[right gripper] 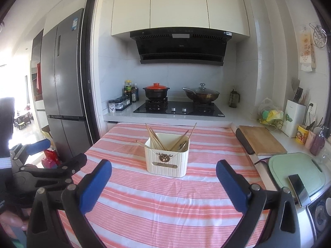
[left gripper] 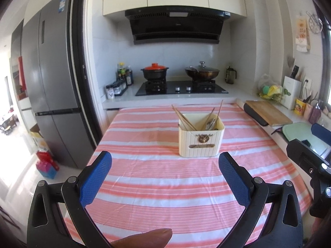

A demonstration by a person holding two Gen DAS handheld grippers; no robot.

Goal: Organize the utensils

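Metal utensils point(left gripper: 211, 123) inside the cream holder point(left gripper: 201, 139) stay indistinct.

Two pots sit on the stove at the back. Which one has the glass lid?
The wok on the right burner: its lid is clear glass with a metal knob. The black pot on the left burner has a solid orange lid.
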